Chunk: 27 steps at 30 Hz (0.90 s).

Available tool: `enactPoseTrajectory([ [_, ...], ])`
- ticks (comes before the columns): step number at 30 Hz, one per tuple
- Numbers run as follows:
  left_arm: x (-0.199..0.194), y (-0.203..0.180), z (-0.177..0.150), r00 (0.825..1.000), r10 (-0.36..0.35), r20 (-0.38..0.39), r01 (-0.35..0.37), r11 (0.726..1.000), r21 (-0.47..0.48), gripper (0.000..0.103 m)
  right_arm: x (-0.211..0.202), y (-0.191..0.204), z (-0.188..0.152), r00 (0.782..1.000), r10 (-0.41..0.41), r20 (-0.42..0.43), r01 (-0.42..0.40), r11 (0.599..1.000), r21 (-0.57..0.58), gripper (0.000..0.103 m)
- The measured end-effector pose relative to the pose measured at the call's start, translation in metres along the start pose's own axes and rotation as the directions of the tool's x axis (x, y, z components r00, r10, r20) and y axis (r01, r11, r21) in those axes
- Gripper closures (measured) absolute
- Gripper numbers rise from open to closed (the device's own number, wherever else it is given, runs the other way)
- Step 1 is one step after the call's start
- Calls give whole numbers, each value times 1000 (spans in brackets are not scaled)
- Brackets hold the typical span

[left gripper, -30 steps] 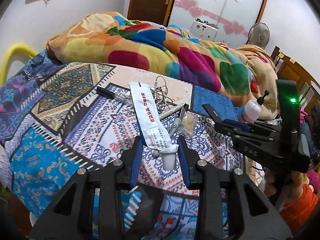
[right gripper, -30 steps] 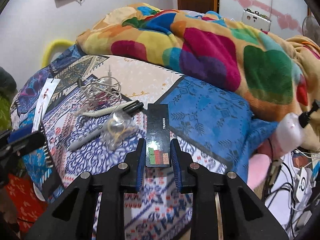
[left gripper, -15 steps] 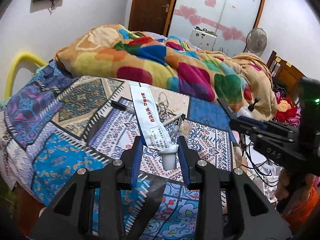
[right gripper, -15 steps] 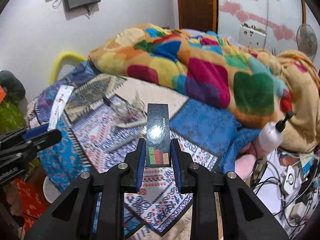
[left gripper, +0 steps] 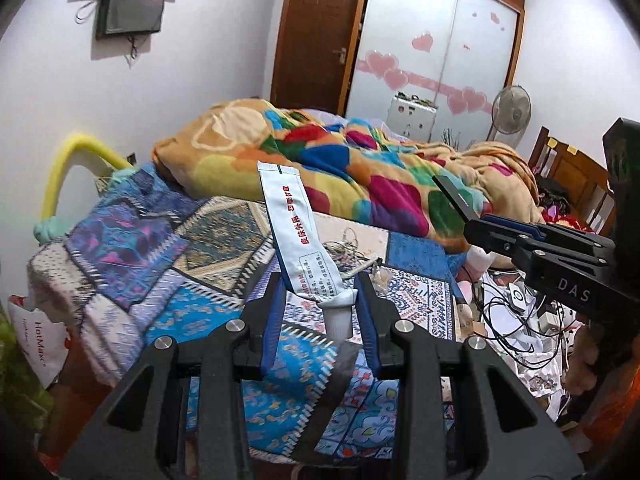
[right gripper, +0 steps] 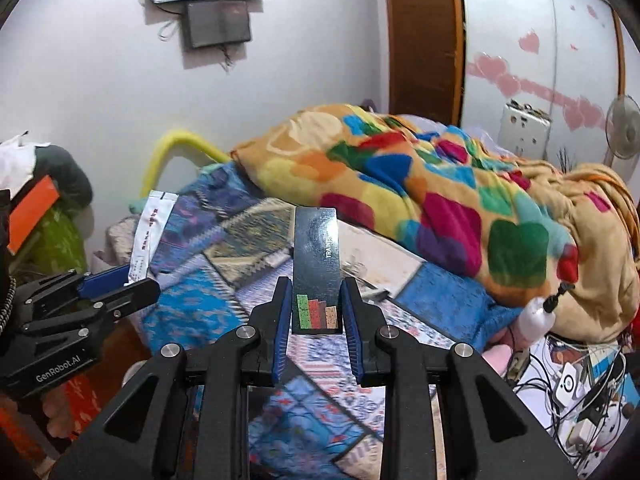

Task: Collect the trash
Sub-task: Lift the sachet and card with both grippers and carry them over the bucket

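Observation:
In the left wrist view my left gripper (left gripper: 320, 284) is shut on a flattened white tube (left gripper: 298, 240) with red lettering, clamped near its cap; the tube sticks up above the patterned bed cover (left gripper: 168, 248). My right gripper (right gripper: 314, 292) is shut on a thin black box (right gripper: 316, 268) with green, red and tan bars, held upright off the bed. Each gripper appears in the other's view: the right gripper (left gripper: 476, 226) with the black box (left gripper: 454, 196) at the right, the left gripper (right gripper: 140, 284) with the white tube (right gripper: 150, 232) at the left.
Cables and a pen-like stick (left gripper: 352, 256) lie on the bed cover behind the tube. A colourful blanket (right gripper: 420, 192) is heaped further back. Tangled chargers and wires (right gripper: 576, 384) cover the floor at the right. A white spray bottle (right gripper: 538, 316) stands by the bed's edge.
Both grippers have risen and pulled back from the bed, each still clamped on its item. The bed items now look smaller and farther away; more wall and screen are in view.

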<state>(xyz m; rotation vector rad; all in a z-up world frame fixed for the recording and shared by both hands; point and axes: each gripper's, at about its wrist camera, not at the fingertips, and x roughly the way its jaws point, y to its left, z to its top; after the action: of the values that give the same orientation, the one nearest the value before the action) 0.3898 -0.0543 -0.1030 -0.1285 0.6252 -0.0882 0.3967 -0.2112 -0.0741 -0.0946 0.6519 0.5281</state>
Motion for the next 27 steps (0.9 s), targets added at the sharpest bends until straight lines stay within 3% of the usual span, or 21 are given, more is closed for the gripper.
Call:
enactPoseTrajectory([
  [15, -100, 86, -29, 988, 144, 55, -140, 988, -66, 69, -12, 113, 12, 985, 170, 33, -165, 981, -106, 80],
  [27, -144, 173, -76, 958, 287, 4, -282, 943, -180, 69, 20, 207, -8, 945, 316, -78, -326, 925, -194, 81],
])
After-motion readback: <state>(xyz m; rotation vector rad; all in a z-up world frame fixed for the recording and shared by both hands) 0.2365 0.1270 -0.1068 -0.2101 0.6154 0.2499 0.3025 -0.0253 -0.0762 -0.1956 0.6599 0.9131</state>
